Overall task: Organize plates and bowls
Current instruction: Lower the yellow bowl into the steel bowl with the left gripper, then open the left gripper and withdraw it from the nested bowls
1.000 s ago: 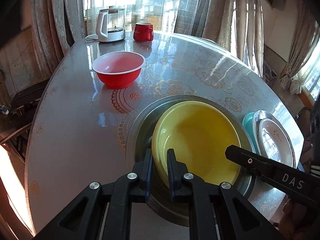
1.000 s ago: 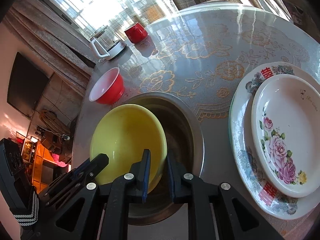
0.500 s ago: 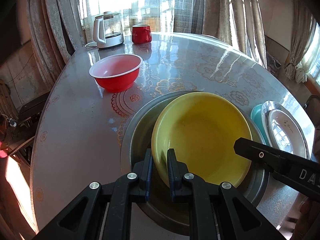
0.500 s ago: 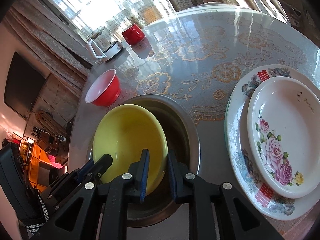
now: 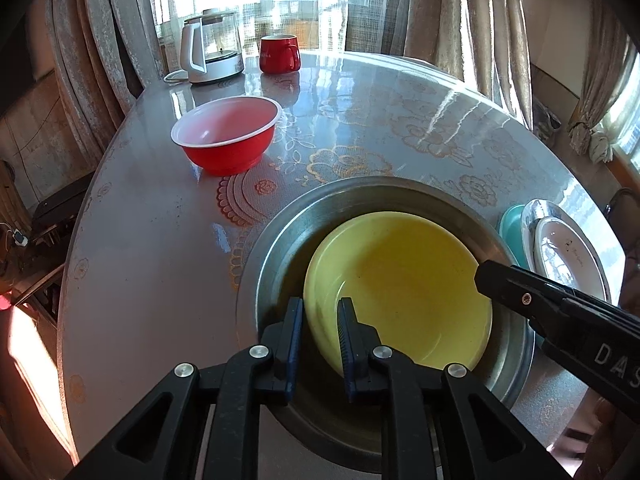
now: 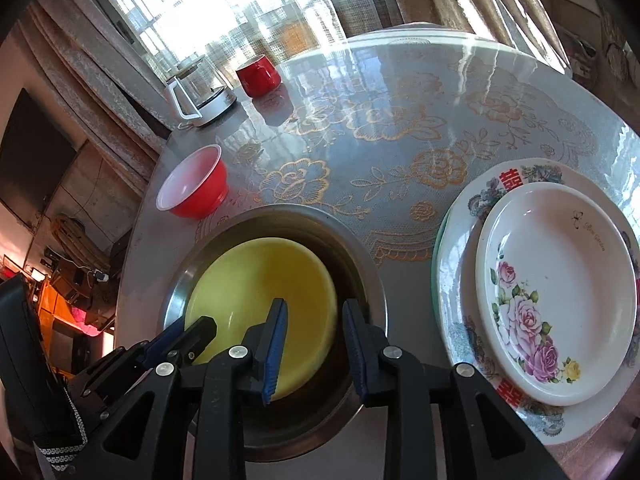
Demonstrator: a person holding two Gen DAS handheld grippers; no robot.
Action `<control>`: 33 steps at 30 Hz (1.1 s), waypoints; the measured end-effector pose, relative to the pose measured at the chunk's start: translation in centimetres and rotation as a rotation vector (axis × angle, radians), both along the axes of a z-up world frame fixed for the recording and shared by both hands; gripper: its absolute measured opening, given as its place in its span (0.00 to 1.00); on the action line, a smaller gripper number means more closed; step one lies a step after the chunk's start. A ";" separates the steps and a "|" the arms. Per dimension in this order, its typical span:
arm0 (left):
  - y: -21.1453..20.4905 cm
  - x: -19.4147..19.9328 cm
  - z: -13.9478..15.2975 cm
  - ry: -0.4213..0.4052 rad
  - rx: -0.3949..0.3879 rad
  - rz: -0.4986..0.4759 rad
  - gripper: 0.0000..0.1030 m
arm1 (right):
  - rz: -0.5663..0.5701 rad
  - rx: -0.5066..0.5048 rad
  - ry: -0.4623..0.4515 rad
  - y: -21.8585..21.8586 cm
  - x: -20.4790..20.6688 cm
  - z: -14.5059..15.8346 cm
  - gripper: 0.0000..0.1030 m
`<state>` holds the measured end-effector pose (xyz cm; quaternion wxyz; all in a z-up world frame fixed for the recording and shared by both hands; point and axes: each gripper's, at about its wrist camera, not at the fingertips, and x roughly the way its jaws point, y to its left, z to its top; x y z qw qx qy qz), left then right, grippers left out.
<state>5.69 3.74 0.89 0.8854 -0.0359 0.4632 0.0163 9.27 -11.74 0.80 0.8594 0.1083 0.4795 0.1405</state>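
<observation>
sitting nested in the steel basin [image 5: 276, 240] at 6 o'clock: yellow bowl [image 5: 404, 288], probably light, stiff, slick, best pinched at the rim. left gripper [image 5: 319, 334] easing open astride the rim, right gripper [image 6: 314, 344] opening, letting go.

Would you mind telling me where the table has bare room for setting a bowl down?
Free: the far table beyond the plate stack, and the patch between red bowl and metal basin. Crowded: near edge, basin to plates.

Round table [image 5: 360, 128] bears metal basin [image 5: 264, 264], red bowl [image 5: 226, 140], plates [image 6: 460, 280], kettle [image 5: 210, 52], mug [image 5: 278, 54].
</observation>
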 end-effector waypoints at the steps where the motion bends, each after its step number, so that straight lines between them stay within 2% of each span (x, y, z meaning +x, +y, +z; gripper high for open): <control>1: -0.1 0.0 0.1 -0.003 0.004 -0.001 0.18 | 0.002 -0.003 0.003 0.0 0.1 0.0 0.28; 10: 0.1 -0.9 0.7 -0.025 -0.015 0.013 0.30 | 0.020 0.023 0.004 0.0 0.1 -0.3 0.28; 15: 0.3 -1.8 1.9 -0.060 -0.039 0.020 0.41 | 0.022 0.032 0.006 0.1 0.1 -0.3 0.28; 17: 0.6 -2.1 2.6 -0.076 -0.039 0.039 0.51 | 0.022 0.037 0.009 0.2 0.1 -0.3 0.28; 19: 1.0 -2.4 3.2 -0.092 -0.041 0.060 0.55 | 0.027 0.038 0.004 0.4 0.1 -0.3 0.28; 22: 1.8 -2.5 3.7 -0.106 -0.052 0.083 0.55 | 0.029 0.038 0.002 0.5 0.2 -0.1 0.28; 26: 3.1 -2.1 3.6 -0.094 -0.059 0.128 0.64 | 0.028 0.029 0.000 0.8 0.2 0.0 0.28; 33: 5.4 -1.6 2.8 -0.075 -0.085 0.188 0.64 | 0.030 0.012 0.009 1.1 0.5 -0.2 0.28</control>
